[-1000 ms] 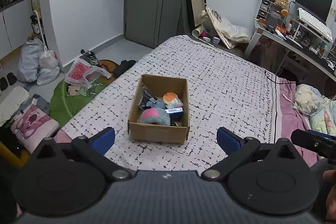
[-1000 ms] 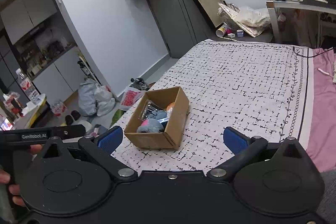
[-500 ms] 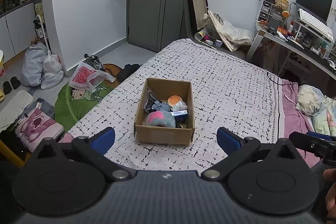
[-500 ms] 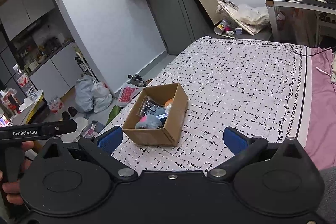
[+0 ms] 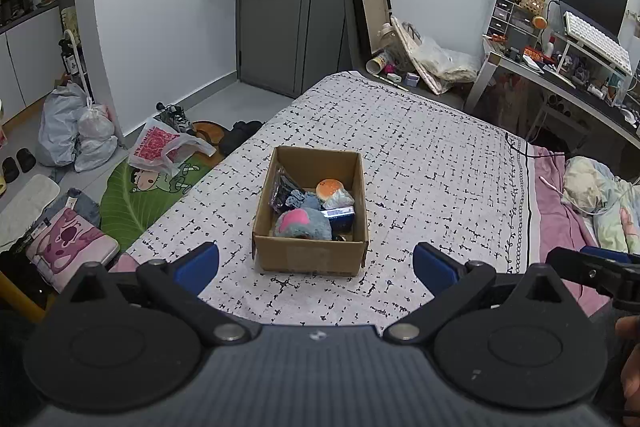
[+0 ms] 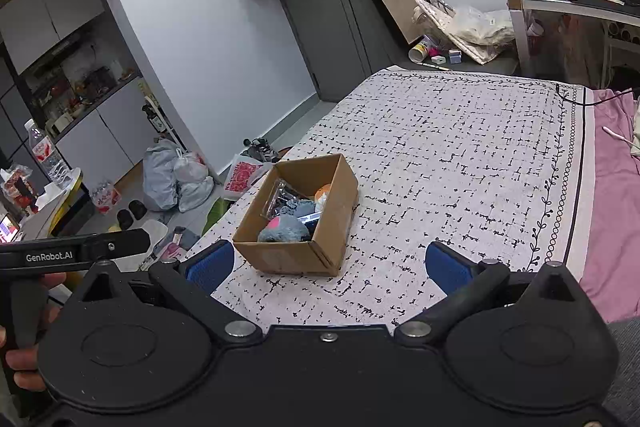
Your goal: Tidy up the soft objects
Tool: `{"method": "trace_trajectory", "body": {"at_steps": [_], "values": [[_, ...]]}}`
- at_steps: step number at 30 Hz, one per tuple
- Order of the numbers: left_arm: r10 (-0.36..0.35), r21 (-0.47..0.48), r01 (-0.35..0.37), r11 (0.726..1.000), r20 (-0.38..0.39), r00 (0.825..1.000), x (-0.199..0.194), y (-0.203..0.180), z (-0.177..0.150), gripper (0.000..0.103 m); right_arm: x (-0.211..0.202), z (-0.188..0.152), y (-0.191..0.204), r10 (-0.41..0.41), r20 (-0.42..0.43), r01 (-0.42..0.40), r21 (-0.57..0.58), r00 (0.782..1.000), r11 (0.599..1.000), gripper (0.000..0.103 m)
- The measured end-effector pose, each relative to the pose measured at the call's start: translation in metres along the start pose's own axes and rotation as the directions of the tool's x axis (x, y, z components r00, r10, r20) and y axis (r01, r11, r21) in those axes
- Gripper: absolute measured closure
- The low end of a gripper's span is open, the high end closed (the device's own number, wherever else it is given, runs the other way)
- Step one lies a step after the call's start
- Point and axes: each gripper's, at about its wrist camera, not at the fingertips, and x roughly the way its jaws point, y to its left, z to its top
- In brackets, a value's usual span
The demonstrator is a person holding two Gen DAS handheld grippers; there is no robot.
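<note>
Both my grippers — left (image 5: 316,263), right (image 6: 329,263) — hang spread and empty; the box (image 5: 310,253) sits ahead between my left fingers (image 5: 198,261).

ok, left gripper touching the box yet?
Apart. The left wrist view shows bedspread between the open left gripper and the box.

Cardboard box (image 5: 310,251) is sitting on the bed (image 5: 420,155), nr its left edge. Plush toy (image 5: 303,223) is lying in the box's near end, bun-shaped toy (image 5: 328,188) behind it. Bags (image 5: 74,131) are lying on floor left of bed; desk (image 5: 560,79) is standing far right.
</note>
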Motion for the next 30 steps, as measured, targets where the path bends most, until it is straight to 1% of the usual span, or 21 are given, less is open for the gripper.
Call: {"method": "trace_trajectory", "body": {"at_steps": [30], "values": [[-0.002,0.007,0.002,1.000,-0.006,1.000,0.0058,-0.0056,-0.0059,0.001,0.0002,-0.0020,0.0000,0.003,-0.008,-0.003,0.008,1.000,1.000,0.000]]}}
